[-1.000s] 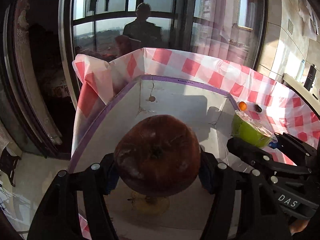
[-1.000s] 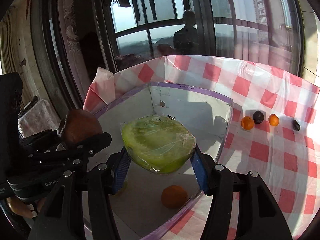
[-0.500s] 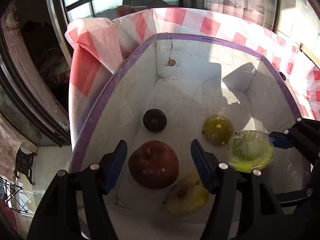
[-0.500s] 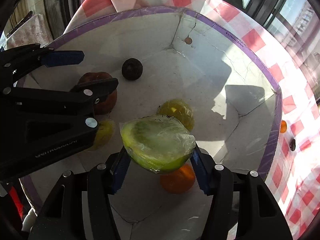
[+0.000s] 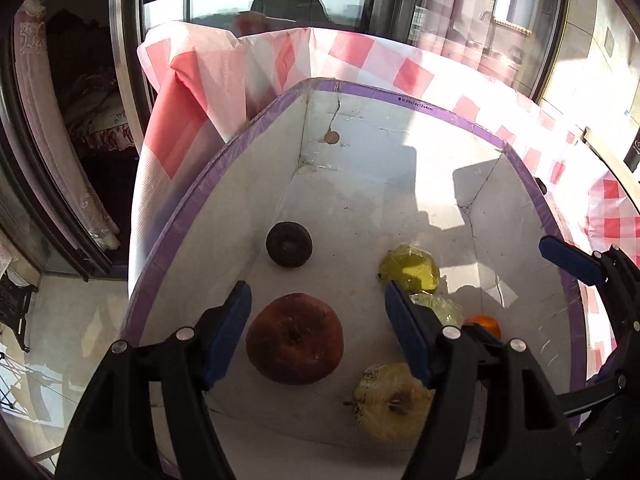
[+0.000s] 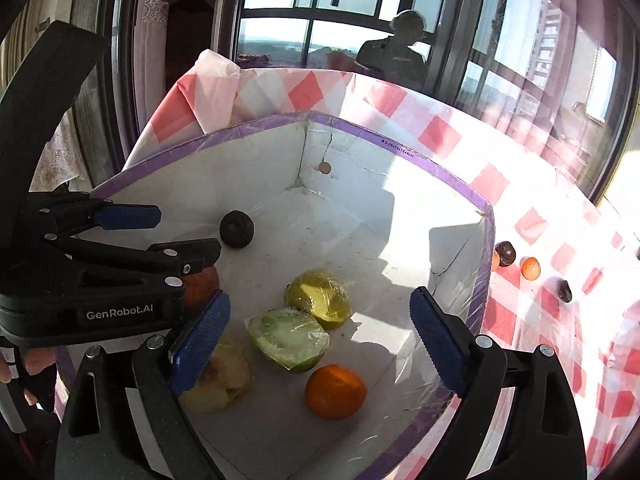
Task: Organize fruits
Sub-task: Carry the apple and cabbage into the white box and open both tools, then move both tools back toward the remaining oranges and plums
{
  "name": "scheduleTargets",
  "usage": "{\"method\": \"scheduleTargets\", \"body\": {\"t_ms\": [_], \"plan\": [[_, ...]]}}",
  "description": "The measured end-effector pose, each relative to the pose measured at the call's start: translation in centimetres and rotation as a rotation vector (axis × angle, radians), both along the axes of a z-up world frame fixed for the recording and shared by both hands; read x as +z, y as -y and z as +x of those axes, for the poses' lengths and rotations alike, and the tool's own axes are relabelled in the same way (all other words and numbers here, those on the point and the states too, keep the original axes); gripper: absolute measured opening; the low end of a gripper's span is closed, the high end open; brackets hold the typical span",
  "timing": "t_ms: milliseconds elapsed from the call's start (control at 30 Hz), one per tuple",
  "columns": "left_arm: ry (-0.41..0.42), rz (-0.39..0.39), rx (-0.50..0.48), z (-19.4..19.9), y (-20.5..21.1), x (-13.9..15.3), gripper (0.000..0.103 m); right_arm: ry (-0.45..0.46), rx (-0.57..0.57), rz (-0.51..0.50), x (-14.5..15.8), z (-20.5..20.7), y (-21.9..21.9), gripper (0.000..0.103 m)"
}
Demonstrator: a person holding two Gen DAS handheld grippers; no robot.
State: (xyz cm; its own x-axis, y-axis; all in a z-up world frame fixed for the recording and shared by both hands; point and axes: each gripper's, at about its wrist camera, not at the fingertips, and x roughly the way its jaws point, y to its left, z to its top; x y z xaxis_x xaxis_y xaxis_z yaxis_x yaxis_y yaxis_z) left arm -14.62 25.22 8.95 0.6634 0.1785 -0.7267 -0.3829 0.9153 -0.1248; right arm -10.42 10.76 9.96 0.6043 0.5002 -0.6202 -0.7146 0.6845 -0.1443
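Since a second ago, the dull red apple [image 5: 294, 338] and the plastic-wrapped green melon half [image 6: 289, 339] have both left our grip and now lie on the floor of the white cardboard box with the purple taped rim [image 5: 448, 114], which is where we gather the fruit. Our left gripper [image 5: 318, 330] hangs over the apple with its blue pads clear on both sides, jaws opening, nothing held. Our right gripper [image 6: 320, 344] is likewise opening wide above the melon half, which rests against a wrapped yellow-green fruit [image 6: 319, 298] and near a round orange [image 6: 336, 391]. A wrinkled dark fruit [image 5: 289, 244] and a pale yellow apple [image 5: 390, 402] share the box. Small fruits, such as an orange one [image 6: 530, 268], remain on the red-and-white checked cloth [image 6: 560, 320], so we judge sorting unfinished.
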Motion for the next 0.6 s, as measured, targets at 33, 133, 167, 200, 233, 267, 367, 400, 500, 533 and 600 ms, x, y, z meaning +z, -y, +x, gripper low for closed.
{"method": "scheduleTargets", "body": {"t_ms": [33, 133, 167, 200, 233, 267, 367, 400, 500, 533, 600], "plan": [[0.04, 0.005, 0.018, -0.5, 0.1, 0.3, 0.07, 0.027, -0.018, 0.046, 0.0, -0.3, 0.8, 0.088], [0.192, 0.101, 0.099, -2.4, 1.8, 2.1, 0.091, 0.087, -0.067, 0.255, 0.4, -0.8, 4.3, 0.088], [0.274, 0.162, 0.125, -3.4, 2.9, 3.2, 0.1, 0.098, -0.089, 0.333, 0.6, -0.8, 5.9, 0.088], [0.36, 0.218, 0.131, -4.4, 4.3, 4.4, 0.101, 0.104, -0.113, 0.412, 0.8, -0.8, 7.6, 0.088], [0.428, 0.261, 0.122, -5.0, 5.6, 5.6, 0.101, 0.111, -0.145, 0.491, 1.2, -0.9, 9.6, 0.088], [0.488, 0.296, 0.098, -5.5, 7.2, 6.7, 0.101, 0.114, -0.18, 0.545, 1.3, -0.6, 11.3, 0.089], [0.596, 0.346, -0.054, -5.1, 12.7, 9.1, 0.101, 0.1, -0.317, 0.62, 0.9, 1.6, 15.9, 0.092], [0.612, 0.348, -0.117, -4.6, 14.6, 9.5, 0.101, 0.083, -0.367, 0.623, 0.6, 2.8, 17.4, 0.092], [0.65, 0.337, -0.28, -2.5, 20.9, 9.3, 0.101, 0.049, -0.511, 0.617, -0.8, 5.1, 22.3, 0.092], [0.654, 0.315, -0.336, -1.5, 22.7, 8.9, 0.101, 0.045, -0.557, 0.615, -1.3, 5.6, 24.0, 0.092], [0.621, 0.25, -0.432, 1.3, 25.9, 7.7, 0.101, 0.025, -0.631, 0.6, -2.1, 6.9, 27.1, 0.092]]}}
